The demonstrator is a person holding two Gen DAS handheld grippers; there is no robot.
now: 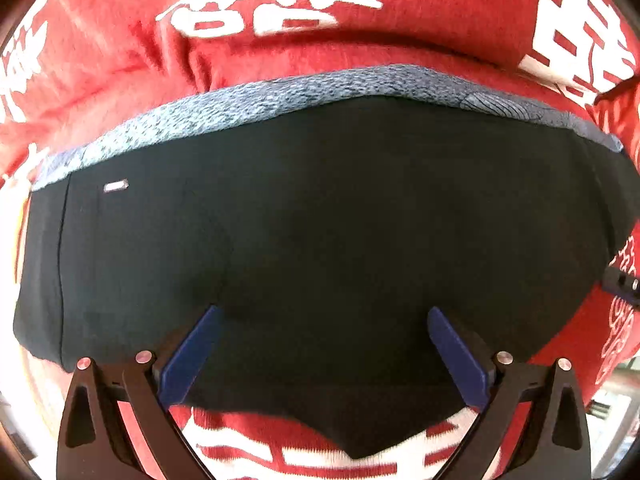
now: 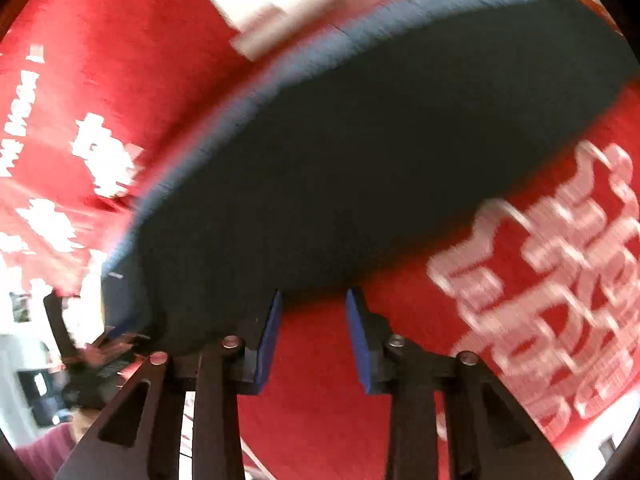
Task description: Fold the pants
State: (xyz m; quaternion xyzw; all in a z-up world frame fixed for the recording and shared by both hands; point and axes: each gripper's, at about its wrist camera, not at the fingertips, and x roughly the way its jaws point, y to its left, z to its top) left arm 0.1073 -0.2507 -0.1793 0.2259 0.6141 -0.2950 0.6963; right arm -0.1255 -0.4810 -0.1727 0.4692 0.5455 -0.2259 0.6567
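A red cloth [image 1: 120, 72] printed with big white characters covers the whole surface, rumpled into soft creases. Dark pants [image 1: 320, 220] with a grey-blue waistband [image 1: 248, 100] lie flat on it, folded into a wide block.

Pants [image 1: 320, 220]: matt black cloth, smooth knit; waistband [image 1: 256, 100] of mottled grey-blue, coarser weave.
Cover [image 1: 120, 60]: red cloth, soft and slightly fuzzy, creased, with white printed characters.
Left tool [image 1: 324, 316] and right tool [image 2: 314, 300]: matt black plastic arms, dull blue pads [image 1: 192, 356], shiny metal pins.
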